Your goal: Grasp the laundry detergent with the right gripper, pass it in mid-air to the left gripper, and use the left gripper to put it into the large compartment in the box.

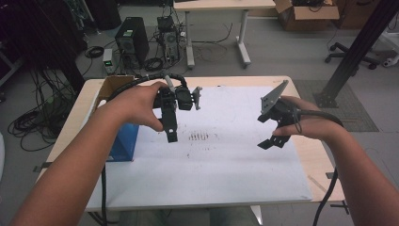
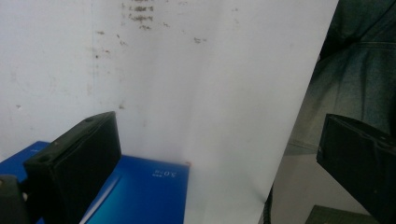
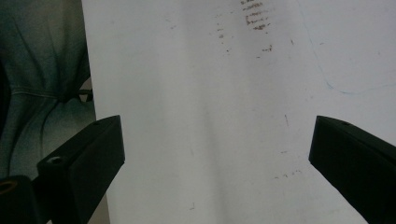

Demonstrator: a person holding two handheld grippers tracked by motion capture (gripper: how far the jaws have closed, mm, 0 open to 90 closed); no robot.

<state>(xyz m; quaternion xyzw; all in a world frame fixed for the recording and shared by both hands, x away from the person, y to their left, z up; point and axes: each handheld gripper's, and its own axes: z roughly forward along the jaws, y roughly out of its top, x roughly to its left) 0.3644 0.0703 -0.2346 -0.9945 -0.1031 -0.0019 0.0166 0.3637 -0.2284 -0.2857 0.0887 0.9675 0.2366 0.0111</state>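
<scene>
Over the white sheet (image 1: 226, 160) that covers the table, a person holds two black grippers. My left gripper (image 1: 171, 135) hangs left of centre with its jaws pointing down, just right of a blue box (image 1: 123, 143). In the left gripper view its jaws (image 2: 217, 140) stand wide apart with nothing between them, and the blue box (image 2: 140, 191) lies under the left one. My right gripper (image 1: 273, 141) hovers near the sheet's right side. It is open and empty (image 3: 215, 135) above bare sheet.
A patch of dark smudges (image 1: 198, 137) marks the sheet between the grippers. An open cardboard box (image 1: 110, 87) stands at the table's back left corner. Cables trail from both grippers. Computers, cables and another desk (image 1: 221, 4) are on the floor beyond.
</scene>
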